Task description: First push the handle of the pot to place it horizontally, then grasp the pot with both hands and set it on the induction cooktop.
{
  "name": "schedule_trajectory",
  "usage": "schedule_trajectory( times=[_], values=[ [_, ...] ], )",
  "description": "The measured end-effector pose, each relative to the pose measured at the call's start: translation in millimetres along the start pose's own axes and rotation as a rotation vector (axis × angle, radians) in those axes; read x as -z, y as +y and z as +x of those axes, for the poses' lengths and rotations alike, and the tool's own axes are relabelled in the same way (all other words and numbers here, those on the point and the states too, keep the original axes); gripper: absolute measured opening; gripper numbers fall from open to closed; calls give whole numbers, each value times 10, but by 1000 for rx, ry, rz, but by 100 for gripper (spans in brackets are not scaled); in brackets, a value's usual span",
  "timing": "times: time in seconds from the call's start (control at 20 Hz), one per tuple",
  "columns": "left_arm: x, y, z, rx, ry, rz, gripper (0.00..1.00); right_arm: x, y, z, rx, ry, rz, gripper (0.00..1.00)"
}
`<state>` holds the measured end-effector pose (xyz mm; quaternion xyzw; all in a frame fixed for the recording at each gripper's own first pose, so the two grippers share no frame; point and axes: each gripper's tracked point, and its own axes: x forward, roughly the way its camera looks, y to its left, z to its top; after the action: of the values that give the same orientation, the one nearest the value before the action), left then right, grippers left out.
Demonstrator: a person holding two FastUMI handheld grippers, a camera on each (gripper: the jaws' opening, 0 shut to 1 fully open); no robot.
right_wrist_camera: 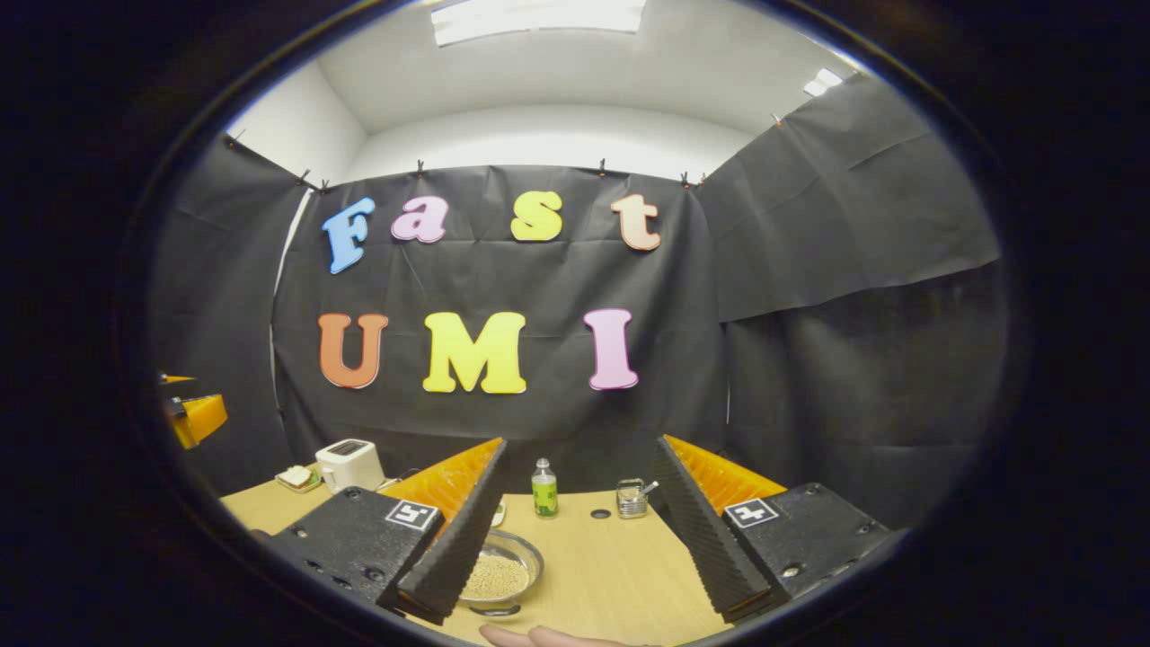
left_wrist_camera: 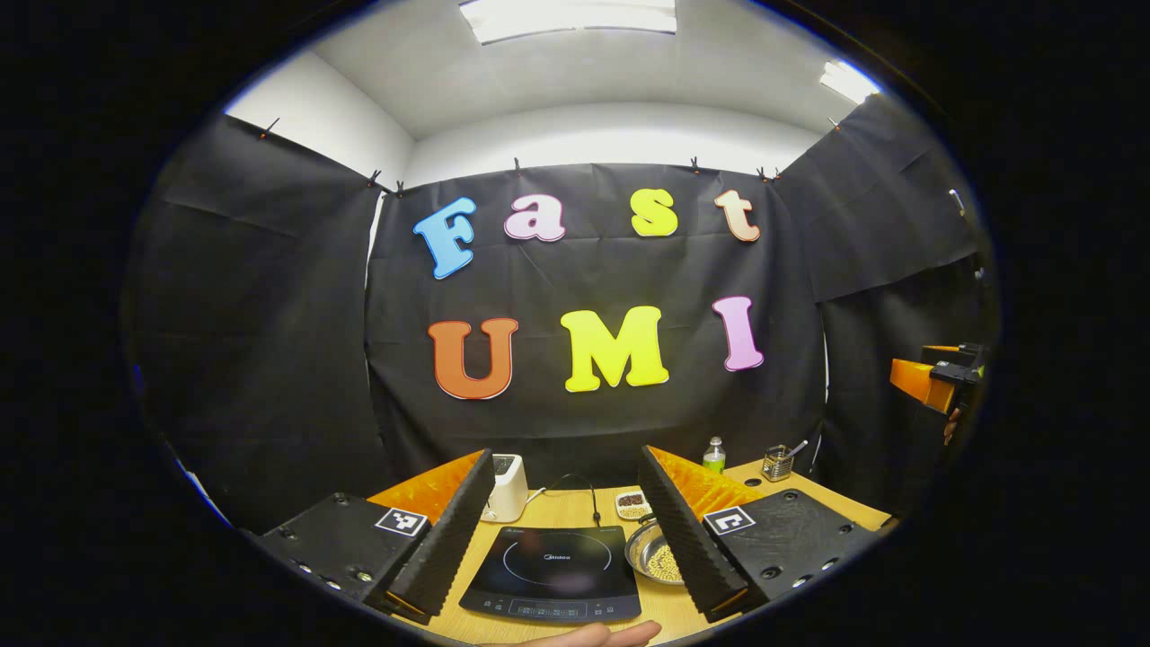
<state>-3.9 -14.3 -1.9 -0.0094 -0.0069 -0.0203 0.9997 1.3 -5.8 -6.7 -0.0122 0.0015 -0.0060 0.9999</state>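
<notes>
Induction cooktop on the table between the spread-apart fingers of the level left tool; right tool likewise released, empty.

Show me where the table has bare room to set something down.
Bare wood lies right of the bean bowl, in front of the green bottle and utensil cup. It is crowded around the cooktop, with the toaster and small dish behind it.

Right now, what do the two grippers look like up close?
Left gripper and right gripper look alike: two long ridged wedge-shaped jaws with orange backing, mounted on black bolted plates. Each plate carries a square black-and-white marker.
</notes>
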Motion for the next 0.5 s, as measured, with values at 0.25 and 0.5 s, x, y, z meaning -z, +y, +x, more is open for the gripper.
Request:
schedule_trajectory(
  times=[0.25, 0.5],
  values=[
    [58, 24, 11, -4, 7, -6, 96, 183, 97, 119, -15, 35, -6, 96],
    [101, 60, -13, -6, 10, -4, 96, 489, 359, 313, -116, 111, 18, 96]
  ],
)
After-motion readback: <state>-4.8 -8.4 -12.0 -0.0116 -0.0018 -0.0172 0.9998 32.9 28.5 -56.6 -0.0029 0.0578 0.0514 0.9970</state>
